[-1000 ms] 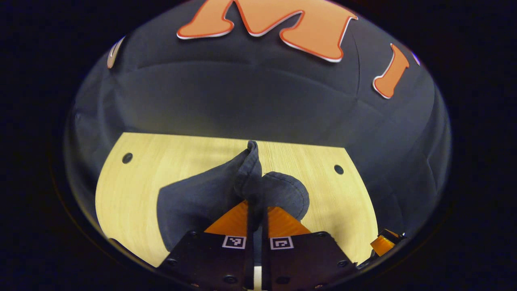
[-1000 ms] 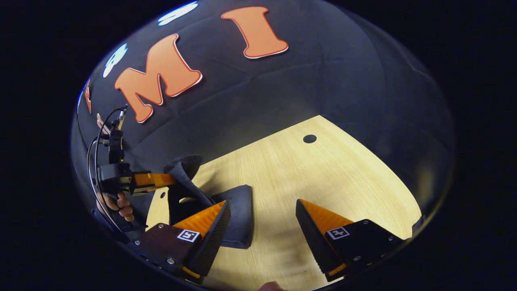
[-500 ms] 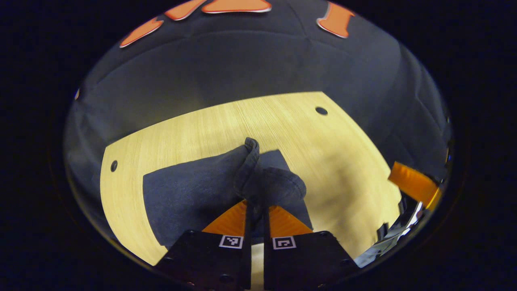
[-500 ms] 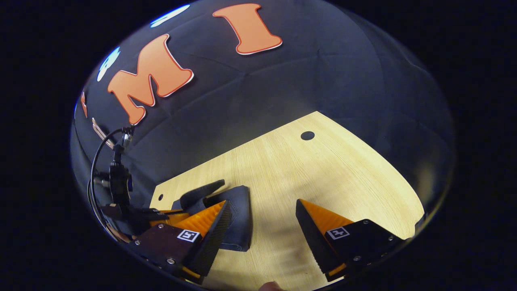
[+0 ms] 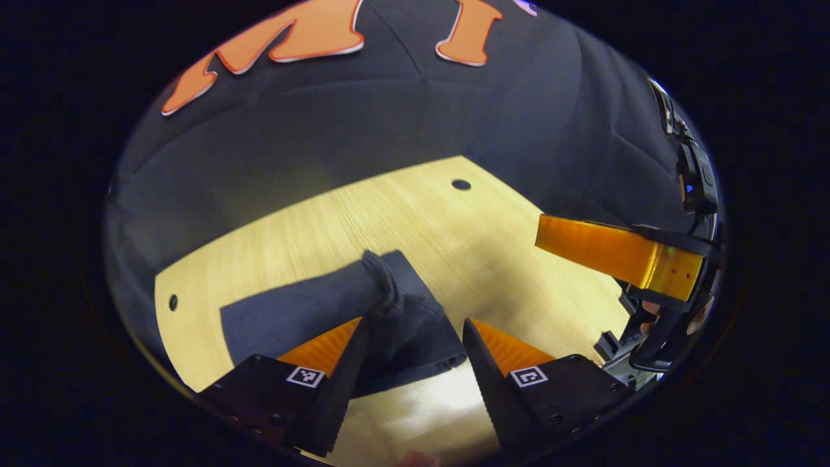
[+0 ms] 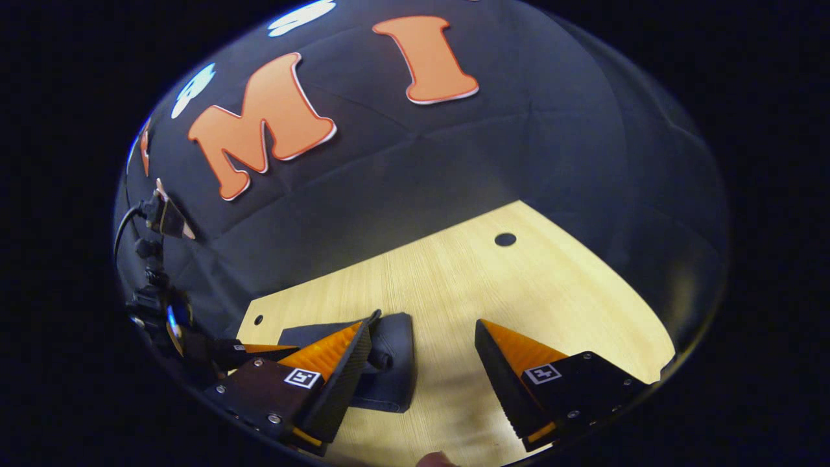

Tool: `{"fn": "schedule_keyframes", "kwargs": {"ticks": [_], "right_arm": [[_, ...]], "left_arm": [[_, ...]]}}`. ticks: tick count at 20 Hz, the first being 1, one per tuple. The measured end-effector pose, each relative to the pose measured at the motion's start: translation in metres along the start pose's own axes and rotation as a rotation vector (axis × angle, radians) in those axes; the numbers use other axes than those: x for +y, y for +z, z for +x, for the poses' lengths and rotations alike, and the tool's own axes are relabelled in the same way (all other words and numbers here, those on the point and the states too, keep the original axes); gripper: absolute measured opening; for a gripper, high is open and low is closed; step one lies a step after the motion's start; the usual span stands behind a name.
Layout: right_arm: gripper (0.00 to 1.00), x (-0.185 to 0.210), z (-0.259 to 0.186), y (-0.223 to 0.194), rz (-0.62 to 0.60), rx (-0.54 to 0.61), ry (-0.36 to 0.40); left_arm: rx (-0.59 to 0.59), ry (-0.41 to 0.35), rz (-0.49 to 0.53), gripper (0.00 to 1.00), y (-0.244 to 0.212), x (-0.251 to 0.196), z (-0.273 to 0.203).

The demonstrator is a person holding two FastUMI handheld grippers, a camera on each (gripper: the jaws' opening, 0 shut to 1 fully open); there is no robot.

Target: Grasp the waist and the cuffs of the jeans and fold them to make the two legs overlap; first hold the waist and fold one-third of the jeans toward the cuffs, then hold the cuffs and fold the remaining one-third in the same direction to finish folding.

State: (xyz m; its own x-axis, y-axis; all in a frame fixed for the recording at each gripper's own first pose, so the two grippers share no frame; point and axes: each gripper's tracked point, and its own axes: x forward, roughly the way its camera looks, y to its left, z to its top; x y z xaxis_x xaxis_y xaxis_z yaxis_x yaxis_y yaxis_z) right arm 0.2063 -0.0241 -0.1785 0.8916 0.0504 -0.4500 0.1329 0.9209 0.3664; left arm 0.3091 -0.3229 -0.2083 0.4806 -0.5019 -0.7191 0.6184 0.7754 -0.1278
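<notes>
Table (image 5: pixel 493 233) of pale wood runs across the lower half of both views, a small dark hole (image 5: pixel 461 185) near its far corner, with the black cloth wall (image 5: pixel 363 123) rising behind it. Jeans (image 5: pixel 305 314) lie folded into a dark flat bundle on the wood, low and left of centre in your left gripper view, with a bunched ridge of cloth standing up at the near end. Your left gripper (image 5: pixel 408 327) has its jaws spread wide, the ridge between the fingers and touching the left one at most. In your right gripper view the jeans (image 6: pixel 395 363) sit at lower left, partly behind the left finger. Your right gripper (image 6: pixel 425 331) stands wide open over bare wood, holding nothing, and shows again at the right edge of your left gripper view.
</notes>
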Motion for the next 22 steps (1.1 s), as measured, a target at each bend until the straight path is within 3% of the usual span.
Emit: {"fn": "schedule_keyframes", "kwargs": {"ticks": [7,11,14,22], "right_arm": [[0.98,0.061,-0.037,0.068,-0.176,-0.302,0.049],[0.98,0.100,-0.065,0.084,-0.302,-0.411,0.094],[0.97,0.126,-0.076,0.085,-0.349,-0.462,0.128],[0.97,0.150,-0.095,0.081,-0.362,-0.547,0.202]], "left_arm": [[-0.379,0.164,-0.081,0.88,0.064,0.071,-0.102],[-0.551,0.303,-0.088,0.89,0.081,0.106,-0.163],[-0.688,0.373,-0.062,0.88,0.095,0.109,-0.201],[-0.820,0.530,-0.023,0.88,0.076,0.116,-0.245]]}}
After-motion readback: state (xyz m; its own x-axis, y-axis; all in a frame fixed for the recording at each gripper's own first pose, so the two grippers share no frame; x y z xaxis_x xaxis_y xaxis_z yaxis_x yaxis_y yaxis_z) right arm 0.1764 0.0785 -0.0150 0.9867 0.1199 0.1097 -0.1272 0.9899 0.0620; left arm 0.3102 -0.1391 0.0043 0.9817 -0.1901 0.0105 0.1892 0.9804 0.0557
